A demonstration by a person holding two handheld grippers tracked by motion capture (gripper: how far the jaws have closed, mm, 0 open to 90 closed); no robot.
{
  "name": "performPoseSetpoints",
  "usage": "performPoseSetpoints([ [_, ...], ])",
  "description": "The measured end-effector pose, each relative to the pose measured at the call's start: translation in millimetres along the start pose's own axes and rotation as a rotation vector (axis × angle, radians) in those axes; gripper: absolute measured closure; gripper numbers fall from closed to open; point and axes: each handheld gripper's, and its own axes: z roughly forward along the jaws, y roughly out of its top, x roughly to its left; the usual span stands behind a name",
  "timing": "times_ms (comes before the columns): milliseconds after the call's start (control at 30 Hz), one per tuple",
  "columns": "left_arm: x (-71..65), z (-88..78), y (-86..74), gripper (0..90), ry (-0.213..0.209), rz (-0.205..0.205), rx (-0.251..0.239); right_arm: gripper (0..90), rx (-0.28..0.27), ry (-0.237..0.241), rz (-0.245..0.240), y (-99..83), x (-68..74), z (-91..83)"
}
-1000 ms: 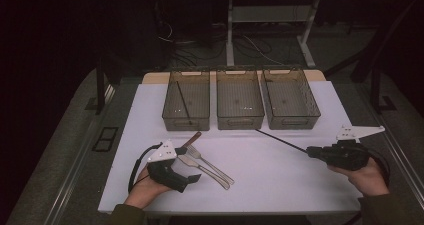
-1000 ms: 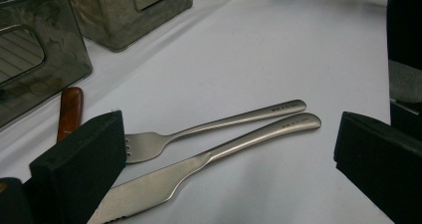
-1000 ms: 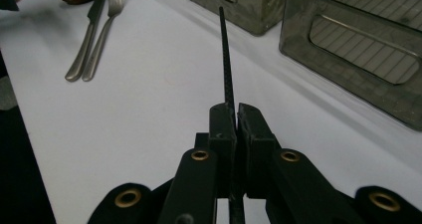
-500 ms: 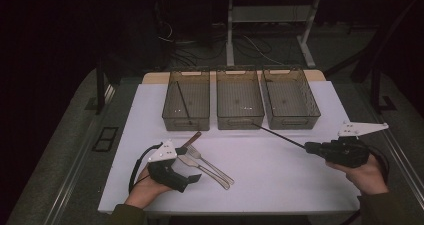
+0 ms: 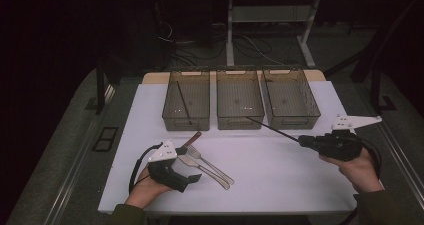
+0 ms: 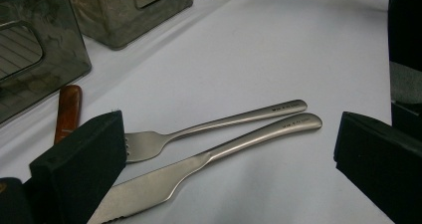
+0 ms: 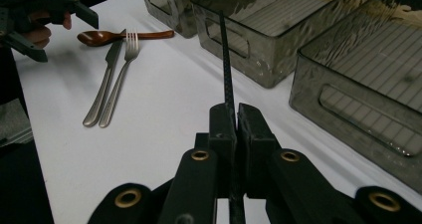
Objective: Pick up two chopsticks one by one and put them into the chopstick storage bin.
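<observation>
My right gripper [image 5: 303, 141] [image 7: 236, 120] is shut on a thin black chopstick [image 5: 272, 129] [image 7: 226, 69]. It is held off the table, with its tip pointing at the front wall of the middle bin [image 5: 240, 121]. A second black chopstick [image 5: 183, 103] leans inside the left bin [image 5: 172, 120]. My left gripper [image 5: 187, 164] [image 6: 229, 164] rests open on the white table, its jaws wide on either side of a steel fork [image 6: 214, 127] [image 5: 210, 161] and knife [image 6: 199, 169] [image 5: 202, 169]. A wooden spoon [image 5: 191, 139] [image 6: 67, 112] [image 7: 114, 36] lies just beyond them.
Three smoked clear bins stand in a row at the back of the white table [image 5: 280, 180]; the right bin [image 5: 295, 120] holds nothing I can see. Cables trail from both grippers. The floor around the table is dark.
My right gripper has lifted a little and drifted toward the bins with the chopstick, so its tip now reaches the middle bin's front. My left gripper has stayed put.
</observation>
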Motion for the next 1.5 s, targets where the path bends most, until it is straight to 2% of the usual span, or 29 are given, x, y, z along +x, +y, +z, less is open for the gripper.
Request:
performPoseSetpoints([
  [467,-0.2,-0.5,-0.2,0.0,-0.003,-0.004,-0.007,85.7,-0.005,-0.022,-0.014,31.5,10.4,33.0],
  [567,0.1,-0.7,0.0,0.0,-0.005,-0.005,-0.008,85.7,0.003,-0.041,-0.021,37.6,12.5,40.6],
  [1167,-0.8,-1.2,0.8,0.0,-0.003,0.001,-0.017,85.7,-0.021,-0.068,-0.017,78.1,21.3,76.8],
  [1500,-1.4,-0.7,1.0,0.0,-0.005,-0.003,-0.025,85.7,0.008,-0.090,-0.029,102.8,25.1,99.6],
])
